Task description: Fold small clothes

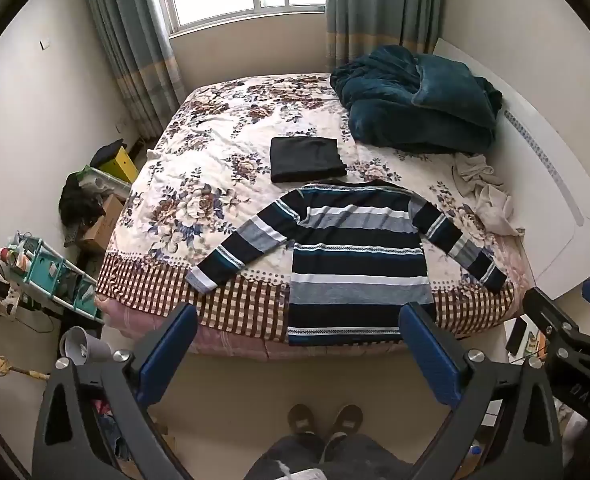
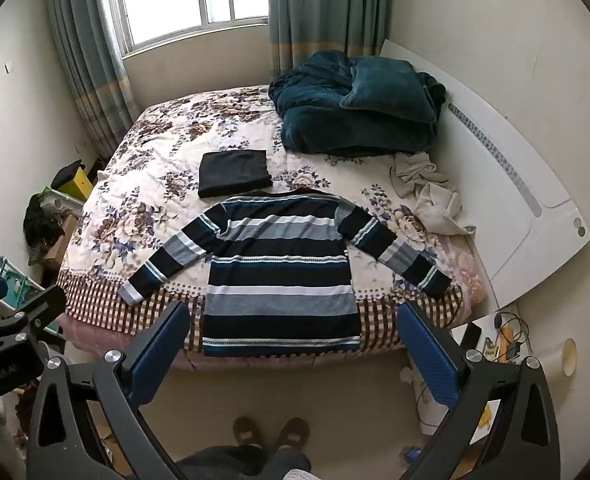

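One long-sleeved knitted sweater striped in navy, teal, grey and white (image 1: 359, 264) lay flat on the bed with the floral and checked cover (image 1: 199, 160), collar toward the window, hem at the near edge, and both sleeves spread out to the sides. Just beyond its collar sat one black garment folded into a neat rectangle (image 1: 307, 158), close to the collar; whether they touched could not be told. One rumpled dark teal plush blanket (image 1: 415, 100) was heaped at the far right corner, and near it, by the white headboard (image 1: 551, 184), lay a loose pile of pale beige cloths (image 1: 483, 196), their number unclear.

Two grippers hung over the floor in front of the bed, above the person's two brown slippers (image 1: 325, 420). The left gripper (image 1: 299, 356) had its two blue-padded fingers spread wide, nothing between them. The right gripper (image 2: 295, 356) stood equally wide and empty, well short of the sweater's hem. Each gripper showed at the edge of the other's view.
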### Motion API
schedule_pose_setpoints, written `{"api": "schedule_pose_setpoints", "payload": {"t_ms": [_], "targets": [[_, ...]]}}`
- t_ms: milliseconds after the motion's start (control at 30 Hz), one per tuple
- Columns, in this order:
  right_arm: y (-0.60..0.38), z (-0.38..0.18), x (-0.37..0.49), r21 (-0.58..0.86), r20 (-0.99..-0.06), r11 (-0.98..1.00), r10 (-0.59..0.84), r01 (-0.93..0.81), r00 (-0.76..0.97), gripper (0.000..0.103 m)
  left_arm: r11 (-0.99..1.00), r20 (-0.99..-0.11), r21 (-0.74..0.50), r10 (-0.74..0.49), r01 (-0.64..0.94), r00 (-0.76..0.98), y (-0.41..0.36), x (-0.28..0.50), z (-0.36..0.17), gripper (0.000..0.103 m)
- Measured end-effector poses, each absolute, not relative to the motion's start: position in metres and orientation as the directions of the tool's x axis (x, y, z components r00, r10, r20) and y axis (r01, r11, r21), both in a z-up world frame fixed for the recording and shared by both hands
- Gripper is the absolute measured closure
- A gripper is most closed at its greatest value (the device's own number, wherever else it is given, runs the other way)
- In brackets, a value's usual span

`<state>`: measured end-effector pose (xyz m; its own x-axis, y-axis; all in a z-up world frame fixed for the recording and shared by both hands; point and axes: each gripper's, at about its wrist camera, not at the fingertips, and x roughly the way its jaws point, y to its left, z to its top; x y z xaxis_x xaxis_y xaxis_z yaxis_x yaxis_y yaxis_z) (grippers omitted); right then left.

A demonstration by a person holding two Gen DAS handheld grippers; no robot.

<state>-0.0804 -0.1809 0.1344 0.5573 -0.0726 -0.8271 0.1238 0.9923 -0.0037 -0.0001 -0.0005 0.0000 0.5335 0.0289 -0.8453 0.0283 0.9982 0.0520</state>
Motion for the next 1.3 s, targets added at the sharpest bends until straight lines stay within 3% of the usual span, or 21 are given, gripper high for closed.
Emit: {"api": "schedule_pose_setpoints", "payload": {"t_ms": [1300], "targets": [[-0.177,0.139,-0.079,0.014,-0.821,0.993,-0.055,0.117,0.568,0.0,0.999,-0.841,0.049,0.029,0.021,0.54,0.004,0.007,0.012,0.0]]}}
